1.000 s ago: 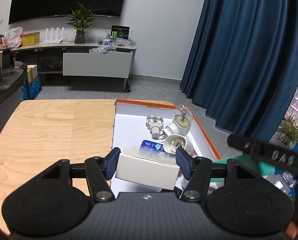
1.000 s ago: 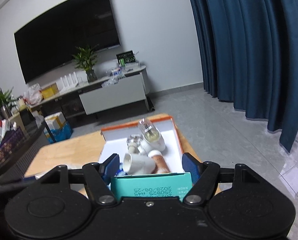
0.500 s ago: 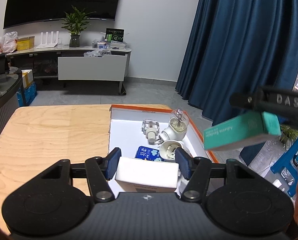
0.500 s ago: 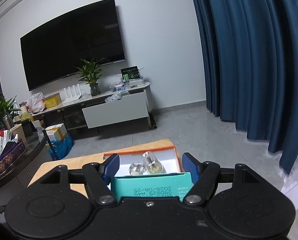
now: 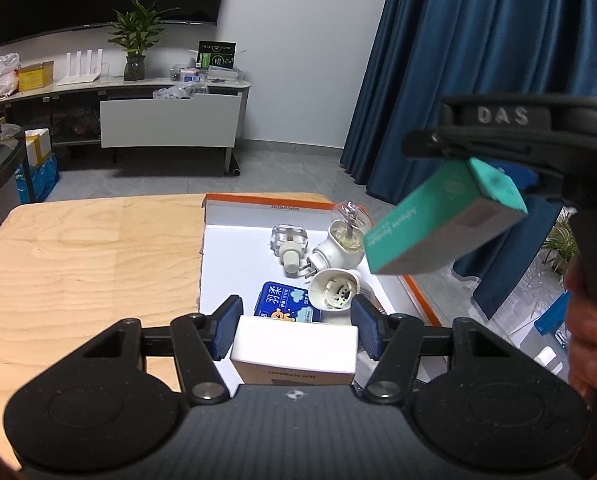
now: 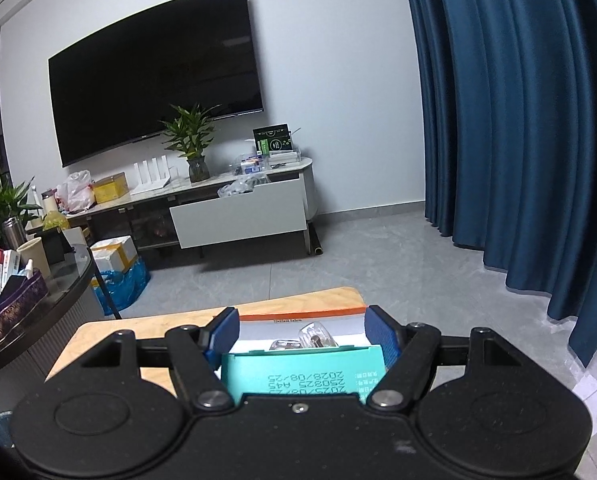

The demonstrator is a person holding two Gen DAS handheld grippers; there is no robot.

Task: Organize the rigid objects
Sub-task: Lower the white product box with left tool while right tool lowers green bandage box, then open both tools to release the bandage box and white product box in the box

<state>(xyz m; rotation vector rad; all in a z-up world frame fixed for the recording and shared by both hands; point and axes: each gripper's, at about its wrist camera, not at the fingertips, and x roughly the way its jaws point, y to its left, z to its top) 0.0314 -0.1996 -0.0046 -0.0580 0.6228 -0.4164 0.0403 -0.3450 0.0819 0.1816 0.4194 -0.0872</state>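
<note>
My left gripper (image 5: 297, 326) is shut on a white box (image 5: 294, 346), held over the near end of a white tray with an orange rim (image 5: 234, 248). In the tray lie a clear bottle with a white cap (image 5: 290, 242), a white plug-in unit with a clear bulb (image 5: 340, 236), a round white unit (image 5: 334, 288) and a blue packet (image 5: 284, 300). My right gripper (image 6: 302, 332) is shut on a teal box (image 6: 302, 372). In the left wrist view that teal box (image 5: 442, 224) hangs tilted in the air over the tray's right rim, under the right gripper (image 5: 498, 128).
The tray sits on the right part of a light wooden table (image 5: 78, 260). A person's hand (image 5: 586, 320) holds the right gripper's handle. Blue curtains (image 5: 478, 60) hang to the right. A dark round table with clutter (image 6: 38, 300) stands to the left, a TV cabinet (image 6: 238, 216) behind.
My right gripper has risen with the teal box, from low beside the tray to well above its right rim. The left gripper with the white box has stayed almost still.
</note>
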